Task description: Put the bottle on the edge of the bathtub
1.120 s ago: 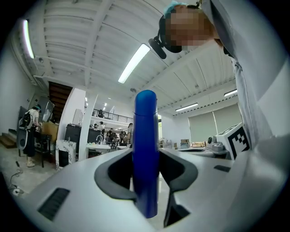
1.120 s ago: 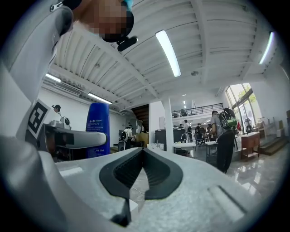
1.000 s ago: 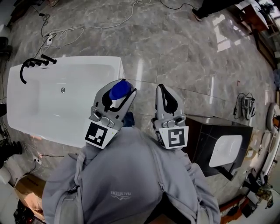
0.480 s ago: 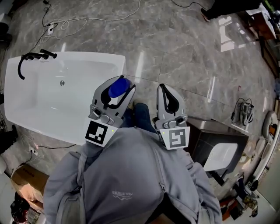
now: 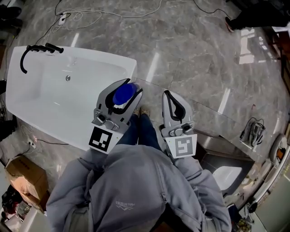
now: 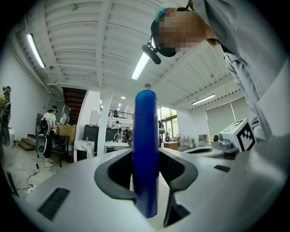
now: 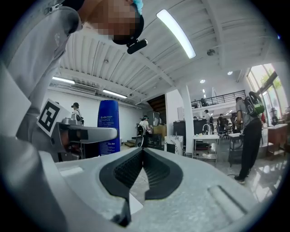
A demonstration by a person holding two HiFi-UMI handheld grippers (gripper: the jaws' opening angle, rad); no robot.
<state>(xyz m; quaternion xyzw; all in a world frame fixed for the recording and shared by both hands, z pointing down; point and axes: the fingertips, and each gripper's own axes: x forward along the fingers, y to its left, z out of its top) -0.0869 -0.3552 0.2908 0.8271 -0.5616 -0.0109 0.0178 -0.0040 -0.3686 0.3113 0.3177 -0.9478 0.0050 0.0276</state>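
Note:
A blue bottle (image 5: 123, 94) stands upright between the jaws of my left gripper (image 5: 121, 99), which is shut on it. The left gripper view shows the bottle (image 6: 145, 149) as a tall blue column clamped between the two grey fingers. The gripper holds it in the air just off the right end of the white bathtub (image 5: 45, 120). My right gripper (image 5: 174, 108) hangs beside it to the right, shut, its black pads (image 7: 136, 170) meeting with nothing between them. From the right gripper view the bottle (image 7: 108, 129) rises behind the left gripper (image 7: 86, 133).
A black faucet (image 5: 38, 49) sits on the tub's far left rim. Cables (image 5: 90, 13) trail over the marble floor beyond. A cardboard box (image 5: 25, 176) lies at lower left, a dark cabinet with a white basin (image 5: 226, 174) at lower right. Someone's foot (image 5: 235, 20) shows top right.
The head view has shifted: the tub now sits slightly lower and nearer, and the person's legs show under the grippers. Both grippers keep their pose, the bottle still clamped.

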